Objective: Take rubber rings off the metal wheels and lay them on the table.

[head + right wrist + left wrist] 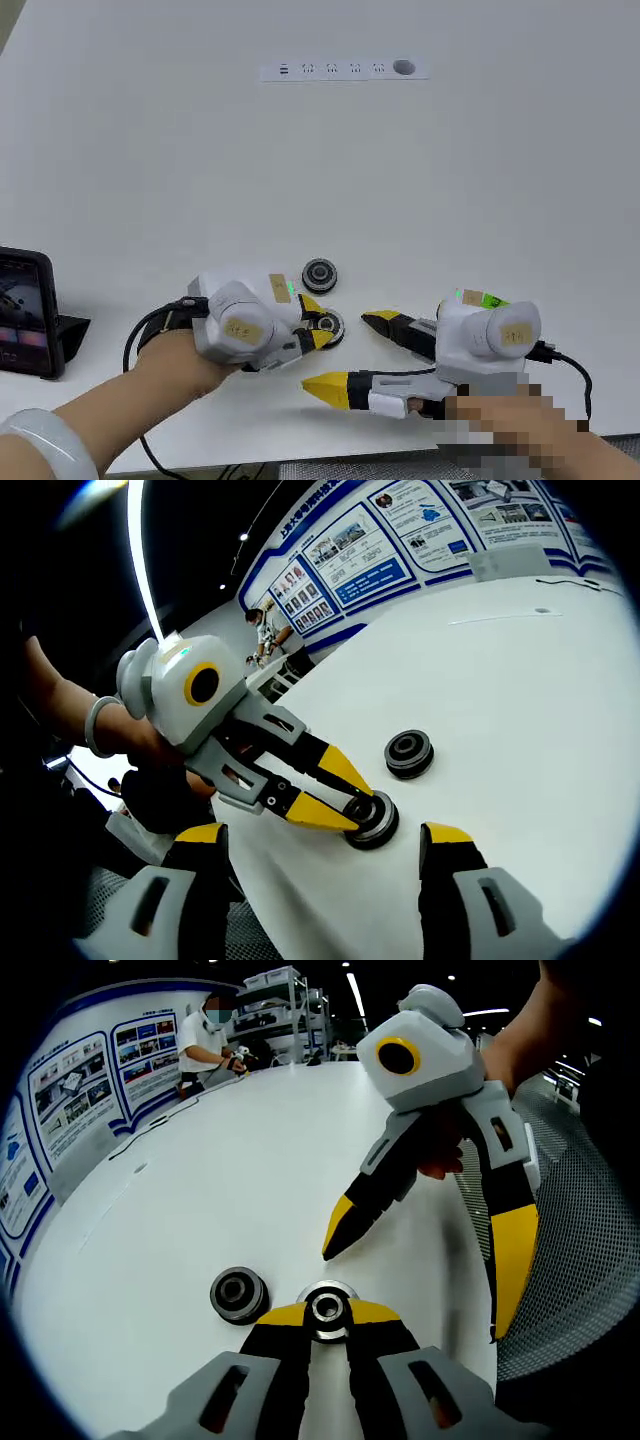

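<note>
A small metal wheel (333,323) with a dark rubber ring lies on the white table (300,170), and my left gripper (317,321) is shut on it, yellow tips on either side. My left gripper view has that wheel (328,1310) between its own tips (327,1312). A second wheel (320,274) with its black ring lies free just beyond (239,1294). My right gripper (352,352) stands open a little right of the held wheel, jaws wide apart and pointing left. From the right gripper view, the held wheel (372,820) sits ahead of its open jaws (325,835), the free wheel (410,752) farther off.
A white power strip (345,69) lies at the table's far side. A dark tablet on a stand (25,312) sits at the left edge. Cables trail from both grippers near the front edge. A person (205,1040) stands far off at the table's other end.
</note>
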`<state>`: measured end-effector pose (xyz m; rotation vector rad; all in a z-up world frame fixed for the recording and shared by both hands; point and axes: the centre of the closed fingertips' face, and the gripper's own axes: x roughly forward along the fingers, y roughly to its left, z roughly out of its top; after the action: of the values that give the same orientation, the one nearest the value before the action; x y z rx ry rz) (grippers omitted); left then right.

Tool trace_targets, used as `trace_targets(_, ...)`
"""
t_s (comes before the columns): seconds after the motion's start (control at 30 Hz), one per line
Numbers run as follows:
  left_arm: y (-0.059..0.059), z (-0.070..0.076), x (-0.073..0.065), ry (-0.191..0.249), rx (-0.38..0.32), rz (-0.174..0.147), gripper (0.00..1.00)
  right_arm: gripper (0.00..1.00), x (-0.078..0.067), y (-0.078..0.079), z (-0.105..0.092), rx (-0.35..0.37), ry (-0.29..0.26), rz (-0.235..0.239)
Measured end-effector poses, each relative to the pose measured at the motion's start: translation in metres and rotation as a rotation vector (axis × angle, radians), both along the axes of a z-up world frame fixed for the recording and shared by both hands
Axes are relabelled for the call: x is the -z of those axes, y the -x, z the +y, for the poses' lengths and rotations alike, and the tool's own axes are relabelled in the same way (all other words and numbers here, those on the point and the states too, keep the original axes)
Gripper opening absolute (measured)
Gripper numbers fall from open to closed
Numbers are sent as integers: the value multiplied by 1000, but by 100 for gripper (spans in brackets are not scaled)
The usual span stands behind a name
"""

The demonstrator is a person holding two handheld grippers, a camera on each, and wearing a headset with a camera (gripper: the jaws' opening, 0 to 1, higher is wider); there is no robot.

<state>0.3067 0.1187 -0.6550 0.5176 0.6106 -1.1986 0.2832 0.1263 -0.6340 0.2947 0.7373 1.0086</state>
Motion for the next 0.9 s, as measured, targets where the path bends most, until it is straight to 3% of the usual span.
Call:
trace_targets(0.3,0,0,1,2,4,-4,13,75,-6,-9,4,27,-61,60)
trace_targets(0.53,0,0,0,5,7,-8,13,70,-9,-15,6,50,-105,143)
trace_targets(0.9,0,0,0,11,8,-11,13,60,0,-21,1,76,-91,241)
